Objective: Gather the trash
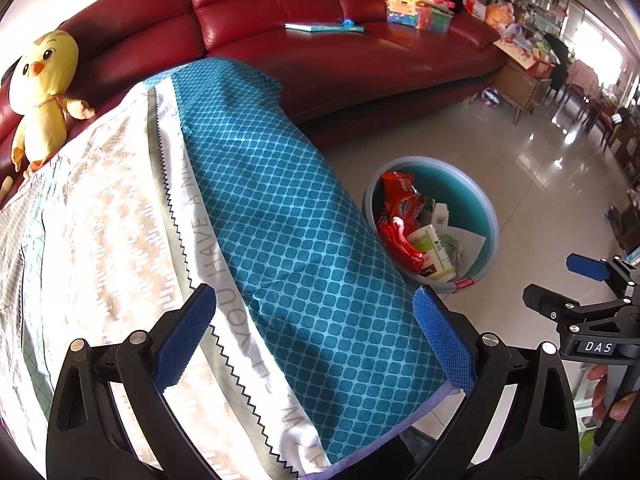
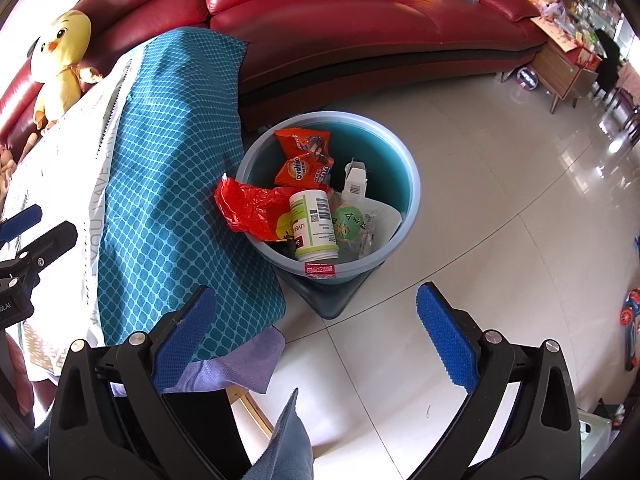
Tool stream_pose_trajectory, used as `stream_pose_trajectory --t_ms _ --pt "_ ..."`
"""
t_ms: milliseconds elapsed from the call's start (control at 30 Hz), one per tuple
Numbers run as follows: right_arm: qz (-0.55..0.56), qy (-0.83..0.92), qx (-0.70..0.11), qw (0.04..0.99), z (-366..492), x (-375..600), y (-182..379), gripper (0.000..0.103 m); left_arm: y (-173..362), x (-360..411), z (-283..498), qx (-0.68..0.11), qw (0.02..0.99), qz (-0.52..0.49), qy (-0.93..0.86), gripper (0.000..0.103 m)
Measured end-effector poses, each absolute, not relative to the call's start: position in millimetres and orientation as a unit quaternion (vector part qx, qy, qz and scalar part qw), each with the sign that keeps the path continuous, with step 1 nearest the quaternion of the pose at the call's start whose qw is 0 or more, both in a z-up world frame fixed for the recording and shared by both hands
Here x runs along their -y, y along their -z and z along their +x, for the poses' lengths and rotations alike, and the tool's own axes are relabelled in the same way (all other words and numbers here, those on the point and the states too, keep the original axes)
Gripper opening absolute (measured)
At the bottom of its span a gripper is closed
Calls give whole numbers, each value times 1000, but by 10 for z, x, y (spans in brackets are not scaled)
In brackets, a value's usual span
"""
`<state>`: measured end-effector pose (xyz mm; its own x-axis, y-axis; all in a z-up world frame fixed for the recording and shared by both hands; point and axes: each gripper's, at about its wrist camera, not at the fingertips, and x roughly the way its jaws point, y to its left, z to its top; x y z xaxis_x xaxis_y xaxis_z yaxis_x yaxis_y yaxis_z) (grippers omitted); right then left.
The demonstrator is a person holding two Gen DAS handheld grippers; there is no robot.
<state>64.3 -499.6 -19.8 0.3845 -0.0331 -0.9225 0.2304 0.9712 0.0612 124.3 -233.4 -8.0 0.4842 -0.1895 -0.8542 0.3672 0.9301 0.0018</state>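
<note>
In your left wrist view, your left gripper (image 1: 314,336) hangs over the tabletop (image 1: 280,220), jaws wide apart and holding nothing. The bin (image 1: 492,216) stands on the floor (image 1: 540,184) just beside the tabletop, with the trash (image 1: 416,224) inside it. Your right gripper (image 1: 560,284) shows at the right edge.

In your right wrist view, your right gripper (image 2: 316,338) hovers near the bin (image 2: 414,184), jaws wide apart and empty. A red wrapper (image 2: 244,208) drapes over the rim; a bottle (image 2: 314,224) lies among the packets.
</note>
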Motion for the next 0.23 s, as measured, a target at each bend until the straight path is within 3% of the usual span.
stream_pose_trajectory --t_ms 233 --pt "91 79 -550 826 639 5003 205 96 116 2326 1240 -484 856 93 158 99"
